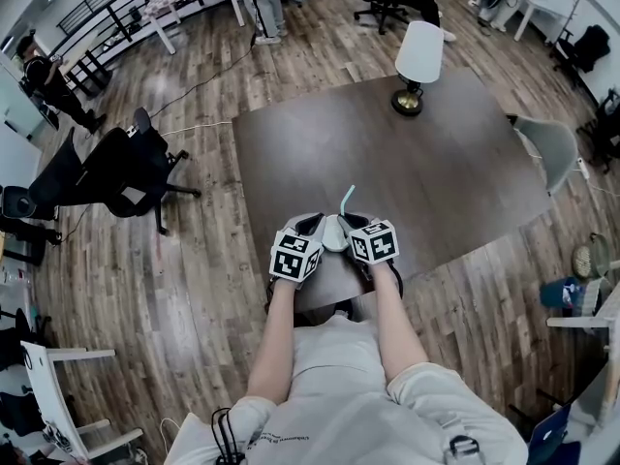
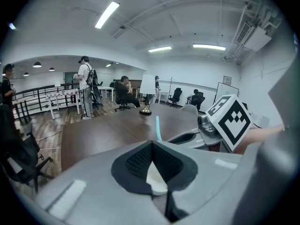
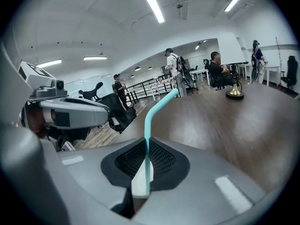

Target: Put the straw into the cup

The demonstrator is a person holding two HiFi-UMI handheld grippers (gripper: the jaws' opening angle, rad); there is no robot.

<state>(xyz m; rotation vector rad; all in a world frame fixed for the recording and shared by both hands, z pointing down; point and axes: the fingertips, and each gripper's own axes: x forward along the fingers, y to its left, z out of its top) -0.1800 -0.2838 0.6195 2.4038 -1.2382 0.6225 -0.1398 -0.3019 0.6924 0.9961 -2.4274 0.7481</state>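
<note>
My left tool (image 2: 153, 146) is closed on a white sliver that I take to be the wall of the cup (image 2: 156, 179), at the near edge of the tabletop (image 1: 436, 163). My right tool (image 3: 146, 144) is pinched shut on the blue straw (image 3: 161, 102) below its bend, and the two tools sit just beside each other. I cannot tell whether the straw's lower end is already inside the cup, because both tools cover the rim. The danger I see is how thin each grip is. If I push the straw down off-line, it may catch the rim, buckle or slip in my grip. The light cup could also crumple or twist free of the left tool and drop off the tabletop's edge.
</note>
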